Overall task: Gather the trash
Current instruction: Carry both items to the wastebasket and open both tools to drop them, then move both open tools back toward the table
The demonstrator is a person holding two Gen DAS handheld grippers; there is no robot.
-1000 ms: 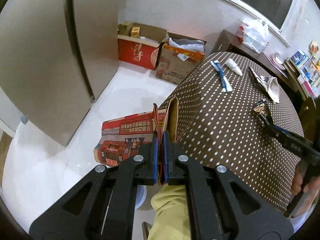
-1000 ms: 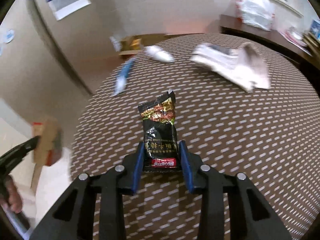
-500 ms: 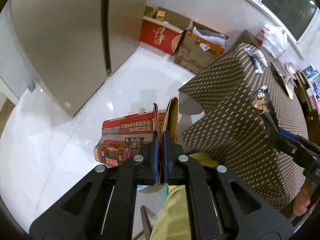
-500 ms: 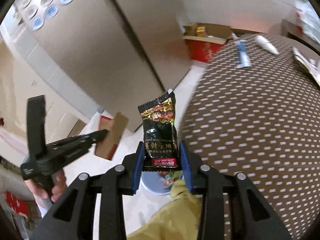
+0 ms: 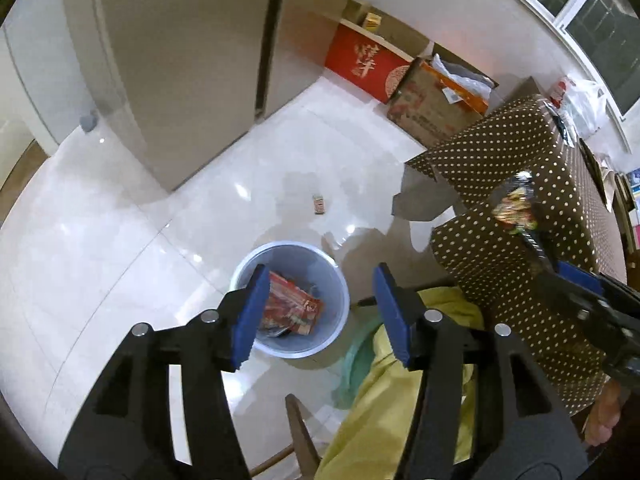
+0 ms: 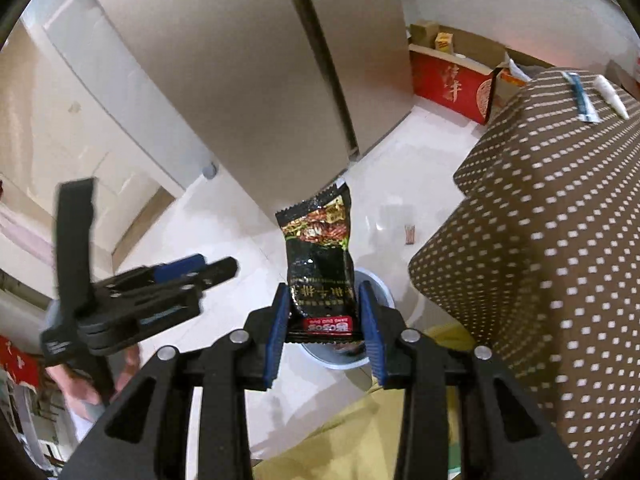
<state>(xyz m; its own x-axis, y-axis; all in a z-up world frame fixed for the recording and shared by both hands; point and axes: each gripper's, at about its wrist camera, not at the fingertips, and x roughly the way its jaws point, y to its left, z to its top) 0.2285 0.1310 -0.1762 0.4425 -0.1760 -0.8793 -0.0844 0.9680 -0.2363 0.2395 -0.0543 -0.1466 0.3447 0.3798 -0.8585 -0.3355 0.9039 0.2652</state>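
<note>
- Now my left gripper (image 5: pixel 320 312) points steeply down at the floor, with the pale blue bin (image 5: pixel 256 256) right below and between its blue pads (image 5: pixel 250 320).
- Its jaws are opening, and nothing sits between them.
- The red carton (image 5: pixel 294 308) lies inside the bin, tilted against other scraps, well clear of the pads.
- My right gripper (image 6: pixel 324 324) also tips downward, off the edge of the table in its brown dotted cloth (image 6: pixel 540 240).
- It is clamped on the lower end of a black snack wrapper (image 6: pixel 320 264), whose red label strip sits level with the pads; the wrapper stands up and out past the fingertips.
- In the right wrist view the bin (image 6: pixel 380 284) shows partly behind the wrapper and the jaws, so the wrapper hangs above it, not in it.
- In that same view my left gripper (image 6: pixel 224 270) is off to the left, blurred, with my hand (image 6: pixel 84 392) wrapped round its handle.
- In the left wrist view my right gripper reaches in from the right edge, the wrapper (image 5: pixel 514 208) showing in front of the cloth, with my other hand (image 5: pixel 604 416) low at the edge.
- A small red packet (image 5: pixel 319 203) lies on the white tiles beyond the bin, apart from it.
- My yellow trouser leg (image 5: pixel 400 400) fills the bottom of the frame, just beside the bin.
</note>
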